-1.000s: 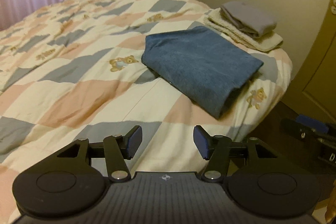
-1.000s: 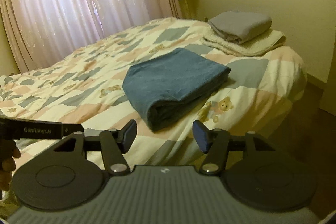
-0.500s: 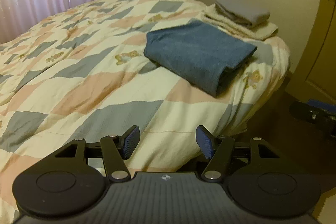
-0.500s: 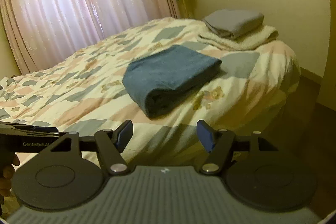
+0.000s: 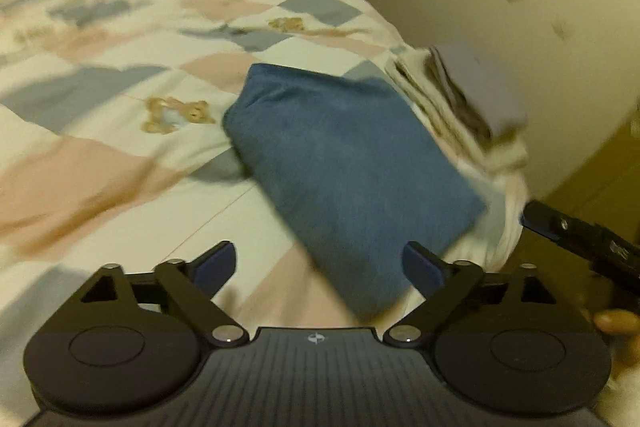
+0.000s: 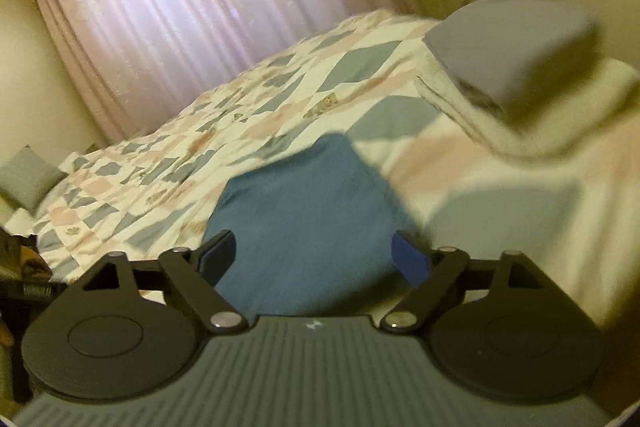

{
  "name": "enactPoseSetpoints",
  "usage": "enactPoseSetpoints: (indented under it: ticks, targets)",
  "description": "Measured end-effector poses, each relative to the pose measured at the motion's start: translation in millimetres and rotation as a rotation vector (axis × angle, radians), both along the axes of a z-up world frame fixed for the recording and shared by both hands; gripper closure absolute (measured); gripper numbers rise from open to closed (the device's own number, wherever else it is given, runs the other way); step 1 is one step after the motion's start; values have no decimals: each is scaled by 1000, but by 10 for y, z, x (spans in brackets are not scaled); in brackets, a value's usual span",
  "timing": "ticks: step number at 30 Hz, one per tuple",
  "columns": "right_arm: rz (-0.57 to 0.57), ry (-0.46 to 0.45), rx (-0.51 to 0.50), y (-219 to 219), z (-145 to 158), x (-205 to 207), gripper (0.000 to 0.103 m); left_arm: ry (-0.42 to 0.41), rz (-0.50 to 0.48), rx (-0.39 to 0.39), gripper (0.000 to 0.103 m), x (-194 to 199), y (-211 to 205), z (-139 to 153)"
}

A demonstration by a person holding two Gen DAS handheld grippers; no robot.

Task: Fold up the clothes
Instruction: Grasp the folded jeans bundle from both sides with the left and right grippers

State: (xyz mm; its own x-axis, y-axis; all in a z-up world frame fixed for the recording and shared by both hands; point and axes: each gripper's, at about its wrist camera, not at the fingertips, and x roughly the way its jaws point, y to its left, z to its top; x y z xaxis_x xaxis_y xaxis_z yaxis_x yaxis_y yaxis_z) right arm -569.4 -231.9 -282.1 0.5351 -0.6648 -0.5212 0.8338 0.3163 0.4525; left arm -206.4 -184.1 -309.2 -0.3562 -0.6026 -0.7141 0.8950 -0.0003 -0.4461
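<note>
1. Left gripper (image 5: 319, 267): its jaws have just been opening and now stand wide. Nothing lies between the pads; the near corner of the folded blue garment (image 5: 348, 163) sits just beyond the right pad.
2. Right gripper (image 6: 314, 259): its jaws have likewise just been opening and stand wide and empty, aimed at the near edge of the same blue garment (image 6: 304, 223).
3. Location of the task item: the blue garment lies folded flat on the patchwork quilt (image 5: 120, 131), near the corner of the bed. Just beyond it, on the right, a folded grey garment (image 6: 516, 47) rests on top of a folded cream blanket (image 6: 560, 115); the stack sits close to the bed edge beside the wall.
4. Step in hand, as judged: the approach to the blue garment, either for a further fold or for transfer to the stack. Both views are motion-blurred, so the intended grasp points cannot be told.
5. Next move, as judged: bring both grippers down to the near edge, one toward each corner, and pinch through all layers together so the fold does not open on lifting.
6. Caution: the right gripper shows at the right of the left wrist view; keep the two tools apart.
</note>
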Motion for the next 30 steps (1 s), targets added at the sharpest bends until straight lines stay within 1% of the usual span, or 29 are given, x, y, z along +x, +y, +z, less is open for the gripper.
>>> enactPoseSetpoints:
  ticks: [2, 5, 7, 9, 11, 12, 14, 15, 16, 18, 19, 20, 21, 22, 23, 25, 27, 28, 29, 30]
  targets:
    - [55, 16, 83, -588, -91, -14, 16, 56, 40, 64, 8, -8, -263, -173]
    - [154, 14, 225, -1208, -280, 88, 16, 146, 78, 151, 8, -17, -503, -384]
    - [198, -9, 353, -1500, -462, 168, 17, 205, 102, 182, 8, -13, -614, -478]
    - [230, -1, 441, -1675, -594, 250, 18, 264, 130, 187, 8, 13, -704, -535]
    - [246, 34, 504, -1771, -718, 362, 18, 323, 154, 214, 9, 39, -816, -628]
    - [255, 44, 532, -1814, -770, 430, 18, 343, 157, 229, 10, 38, -869, -666]
    - [274, 24, 581, -1868, -853, 554, 21, 364, 151, 255, 11, 14, -964, -717]
    - [282, 38, 600, -1873, -880, 636, 22, 351, 144, 268, 13, -16, -1016, -724]
    - [297, 68, 606, -1878, -881, 711, 22, 318, 133, 281, 15, -61, -1070, -717]
    - [311, 86, 628, -1885, -859, 765, 30, 252, 122, 303, 28, -130, -1119, -668]
    - [312, 77, 644, -1892, -836, 751, 39, 220, 118, 314, 36, -161, -1136, -639]
    - [316, 69, 657, -1905, -805, 734, 49, 206, 124, 322, 46, -169, -1137, -595]
    - [325, 61, 663, -1930, -754, 707, 54, 208, 138, 328, 51, -158, -1127, -539]
    - [339, 45, 666, -1957, -688, 665, 62, 209, 152, 329, 57, -157, -1114, -465]
    - [353, 31, 669, -1999, -624, 619, 66, 207, 168, 322, 62, -178, -1101, -370]
    - [384, 20, 700, -2110, -591, 573, 66, 187, 201, 307, 63, -248, -1111, -208]
    - [423, 57, 756, -2258, -710, 571, 55, 146, 258, 315, 61, -417, -1118, -117]
    - [451, 79, 774, -2317, -772, 580, 49, 126, 297, 324, 59, -484, -1129, -129]
    - [484, 94, 767, -2337, -805, 596, 42, 113, 334, 327, 49, -529, -1127, -158]
    - [517, 110, 760, -2357, -838, 611, 38, 104, 369, 321, 45, -554, -1109, -202]
